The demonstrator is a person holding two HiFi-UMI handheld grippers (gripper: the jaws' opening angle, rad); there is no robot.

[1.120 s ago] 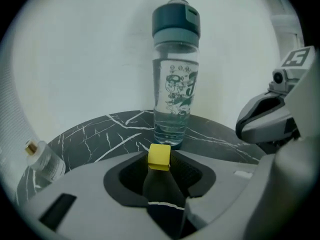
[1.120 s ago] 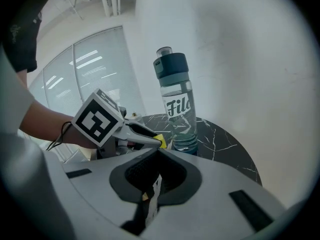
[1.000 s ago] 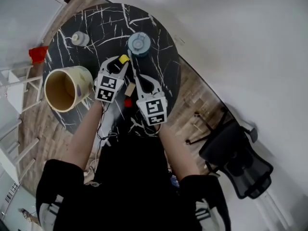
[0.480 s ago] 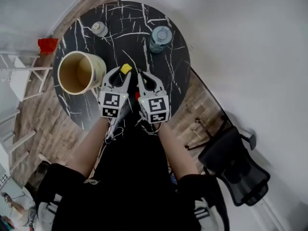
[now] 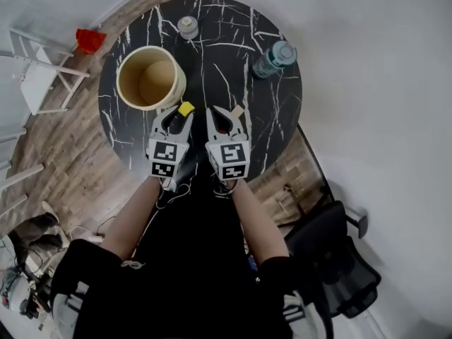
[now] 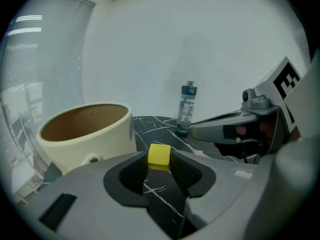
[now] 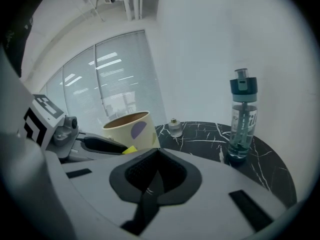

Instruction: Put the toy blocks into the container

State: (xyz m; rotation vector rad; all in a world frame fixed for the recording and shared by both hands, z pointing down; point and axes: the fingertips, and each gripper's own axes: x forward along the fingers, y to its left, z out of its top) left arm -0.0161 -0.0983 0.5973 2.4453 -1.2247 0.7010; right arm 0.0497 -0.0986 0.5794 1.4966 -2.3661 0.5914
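Both grippers have swung toward the cup [image 6: 85, 141] since a second ago, and the yellow block [image 6: 159, 154] has come along with them. We hold that block in the left gripper [image 5: 185, 113], pinched between the ribbed pads at the very tips of its jaws, off the table [image 5: 233, 55].

We judge it light, stiff and smooth-faced. It is a small cube that needs little squeeze and is best taken on two opposite flat faces, as it is now. The grip is shallow, though, so a jolt could tip it out.

The block hangs just beside the cup, on the near side of its rim and not yet over the mouth. The right gripper [image 7: 158, 156], clenched on nothing, rides on the side of the block away from the cup. A small tan piece [image 5: 238, 110], likely another block, lies on the table farther still from the cup.
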